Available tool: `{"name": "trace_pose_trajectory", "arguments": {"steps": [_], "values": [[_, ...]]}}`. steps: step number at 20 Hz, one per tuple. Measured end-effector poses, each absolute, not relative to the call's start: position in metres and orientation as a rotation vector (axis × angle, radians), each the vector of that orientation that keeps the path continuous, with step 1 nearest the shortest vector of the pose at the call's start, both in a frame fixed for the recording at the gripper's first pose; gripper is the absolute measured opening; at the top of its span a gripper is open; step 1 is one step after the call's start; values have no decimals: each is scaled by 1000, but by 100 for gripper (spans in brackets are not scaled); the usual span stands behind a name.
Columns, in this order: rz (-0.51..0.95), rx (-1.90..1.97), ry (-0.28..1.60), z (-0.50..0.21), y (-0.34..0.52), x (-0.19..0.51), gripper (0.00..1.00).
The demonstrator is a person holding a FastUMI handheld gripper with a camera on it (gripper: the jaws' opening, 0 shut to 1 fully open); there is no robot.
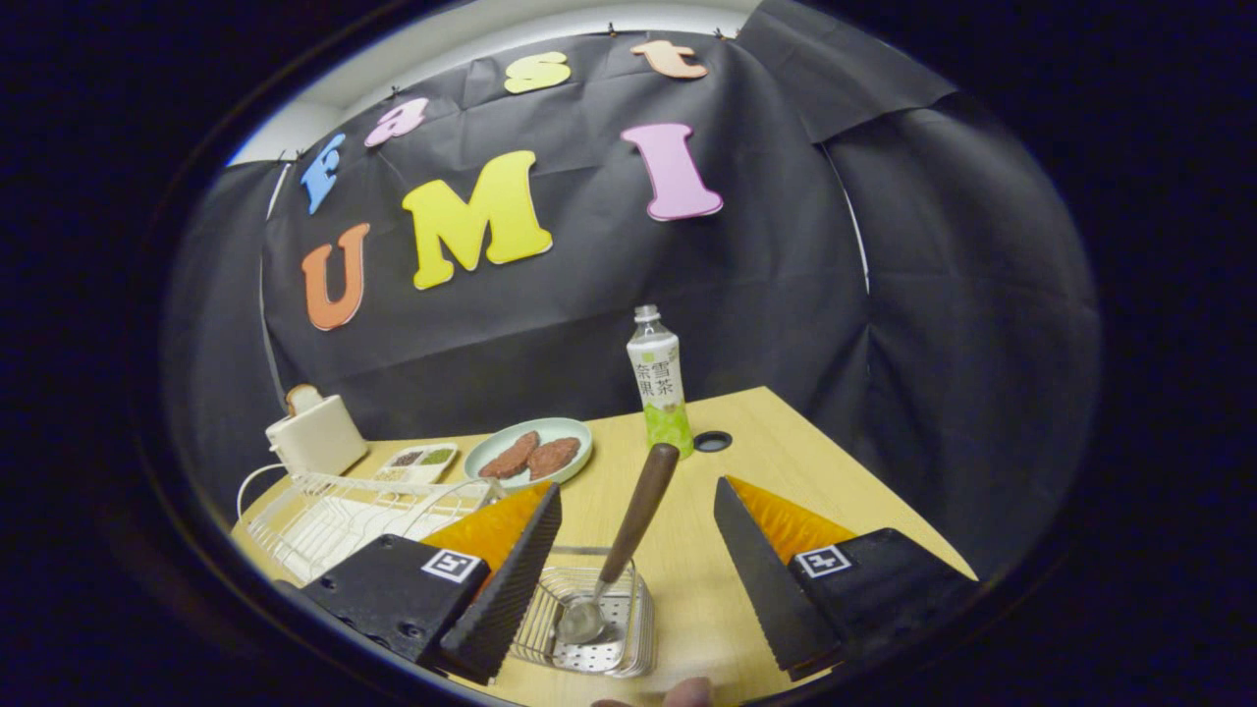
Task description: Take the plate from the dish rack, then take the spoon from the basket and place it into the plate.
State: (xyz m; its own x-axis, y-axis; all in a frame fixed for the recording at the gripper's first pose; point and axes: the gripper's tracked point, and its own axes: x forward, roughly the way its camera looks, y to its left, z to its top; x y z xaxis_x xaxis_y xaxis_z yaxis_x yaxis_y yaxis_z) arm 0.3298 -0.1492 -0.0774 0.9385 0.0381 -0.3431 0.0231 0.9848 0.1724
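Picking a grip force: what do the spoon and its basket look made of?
Spoon: shiny metal bowl, likely steel; matte brown handle, probably wood or plastic. Basket: bright wire sides and perforated base, likely steel. The gripper is open, its fingers either side of the handle.

The gripper [636, 501] has two wedge-shaped jaws with ridged inner faces, open wide, each block wearing a small square marker.

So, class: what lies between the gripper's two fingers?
In the gripper view, the open gripper has the spoon between its fingers, untouched. Its bowl rests in the metal basket and its brown handle leans up toward the bottle.
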Motion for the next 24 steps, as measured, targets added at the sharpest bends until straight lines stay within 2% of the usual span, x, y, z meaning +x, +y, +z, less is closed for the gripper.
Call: {"name": "trace_pose_trajectory", "arguments": {"steps": [2, 4, 10, 11, 16, 24], "values": [[17, 183, 366, -78, -149, 340, 96], [29, 178, 390, -82, -148, 342, 85], [70, 223, 390, -68, -133, 331, 27], [76, 236, 391, -66, -128, 327, 22], [73, 261, 362, -50, -114, 305, 9], [-38, 205, 163, 20, -123, 276, 8]]}}
